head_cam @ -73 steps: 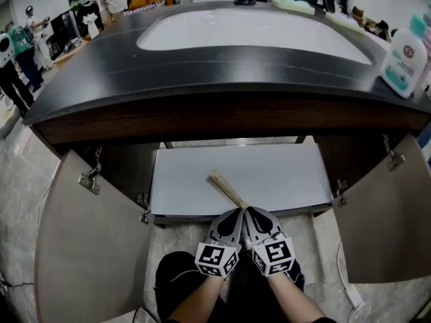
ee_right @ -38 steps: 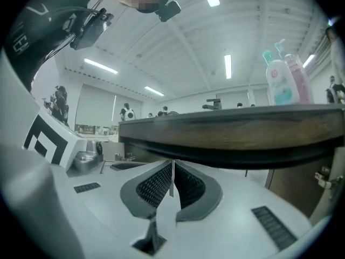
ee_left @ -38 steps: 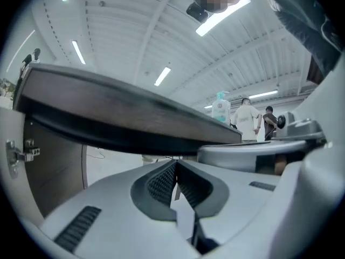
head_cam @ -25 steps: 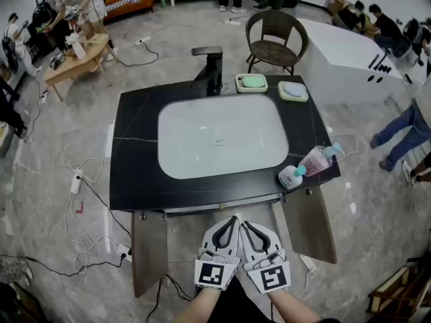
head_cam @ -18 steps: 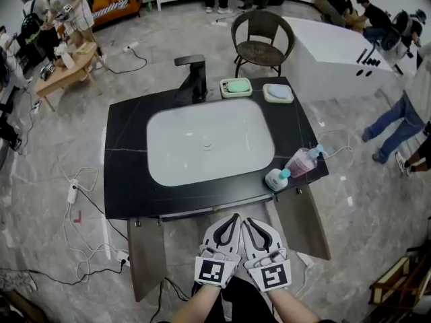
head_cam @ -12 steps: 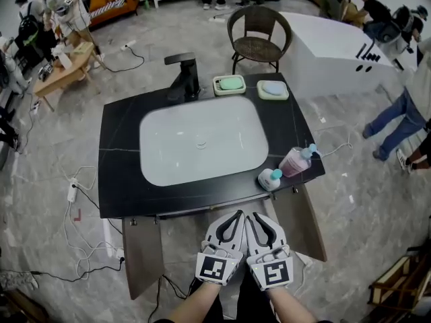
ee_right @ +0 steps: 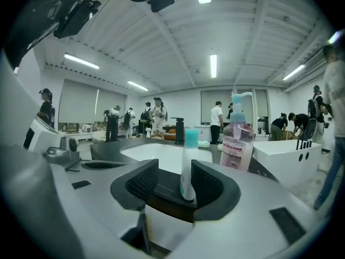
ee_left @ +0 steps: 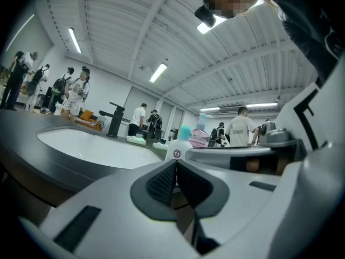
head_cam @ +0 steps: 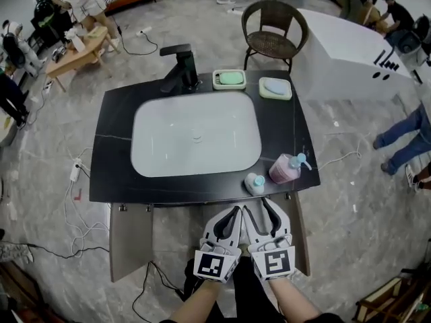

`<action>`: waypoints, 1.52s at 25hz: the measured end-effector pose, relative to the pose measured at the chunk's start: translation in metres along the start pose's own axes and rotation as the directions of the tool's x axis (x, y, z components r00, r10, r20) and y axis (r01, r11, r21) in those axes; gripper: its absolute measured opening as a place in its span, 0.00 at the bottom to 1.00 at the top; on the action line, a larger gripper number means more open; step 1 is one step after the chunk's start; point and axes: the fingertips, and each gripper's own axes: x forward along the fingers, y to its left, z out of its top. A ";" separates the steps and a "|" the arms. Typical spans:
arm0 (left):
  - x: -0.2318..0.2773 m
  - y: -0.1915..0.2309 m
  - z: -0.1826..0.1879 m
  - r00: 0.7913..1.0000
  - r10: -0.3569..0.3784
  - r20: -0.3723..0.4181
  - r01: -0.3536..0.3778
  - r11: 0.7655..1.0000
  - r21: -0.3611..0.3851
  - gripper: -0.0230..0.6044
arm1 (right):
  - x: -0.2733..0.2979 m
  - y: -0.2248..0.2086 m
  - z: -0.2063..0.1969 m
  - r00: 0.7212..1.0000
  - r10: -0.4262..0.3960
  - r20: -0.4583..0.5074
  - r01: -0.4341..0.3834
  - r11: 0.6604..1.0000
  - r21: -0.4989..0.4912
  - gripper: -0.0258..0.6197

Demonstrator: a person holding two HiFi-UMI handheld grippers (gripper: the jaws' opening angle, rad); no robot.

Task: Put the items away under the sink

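Right gripper (head_cam: 261,212) jaws just opened, teal-capped bottle (ee_right: 188,166) just ahead, not yet between: probably light, slick; take mid-body. Left gripper (ee_left: 175,183) jaws together.

Grey marble floor (head_cam: 40,147); wicker chair (head_cam: 273,29) near white counter (head_cam: 337,59); wooden table (head_cam: 84,46) far left; ceiling strip lights (ee_right: 213,65).

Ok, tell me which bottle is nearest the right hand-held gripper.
The small white teal-capped bottle; the pink pump bottle stands just beyond it.
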 end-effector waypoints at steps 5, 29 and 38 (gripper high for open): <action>0.008 -0.009 -0.007 0.999 0.037 0.013 -0.037 0.999 -0.029 0.05 | 0.008 -0.019 -0.002 1.000 0.016 0.011 -0.016 1.000 0.013 0.36; 0.010 0.001 -0.021 0.980 0.195 0.032 -0.193 0.980 -0.036 0.05 | 0.056 -0.024 -0.020 0.987 0.153 -0.051 -0.155 0.987 -0.029 0.27; 0.002 0.000 -0.023 0.976 0.214 0.039 -0.212 0.976 -0.047 0.05 | 0.048 -0.017 -0.019 0.980 0.198 -0.026 -0.199 0.978 -0.063 0.26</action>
